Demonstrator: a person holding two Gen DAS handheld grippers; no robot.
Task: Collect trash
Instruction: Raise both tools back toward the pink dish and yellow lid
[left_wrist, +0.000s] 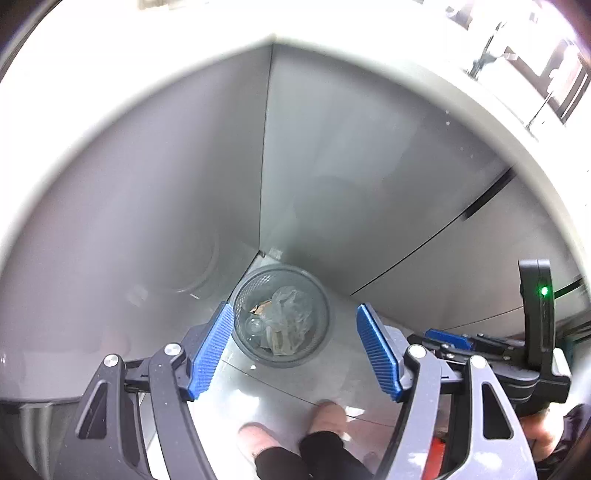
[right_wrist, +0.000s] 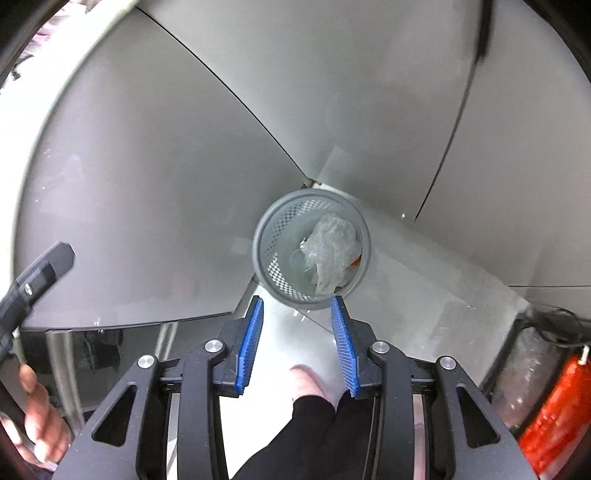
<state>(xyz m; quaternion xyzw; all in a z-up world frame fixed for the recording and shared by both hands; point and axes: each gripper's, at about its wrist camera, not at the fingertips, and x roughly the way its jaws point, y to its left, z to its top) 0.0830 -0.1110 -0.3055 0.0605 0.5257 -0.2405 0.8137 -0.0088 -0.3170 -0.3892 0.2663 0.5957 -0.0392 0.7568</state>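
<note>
the mesh bin stands on the floor in the corner where two grey cabinet walls meet, with a crumpled clear plastic bag and other scraps lying inside it. both grippers point down above it: the left gripper has its blue pads spread wide with nothing between them, and the right gripper is also released and empty, its pads apart.

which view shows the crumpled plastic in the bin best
The right wrist view: the crumpled plastic lies sharp and unobstructed inside the mesh bin. The left wrist view shows it smaller and blurrier, among other scraps in the bin.
</note>
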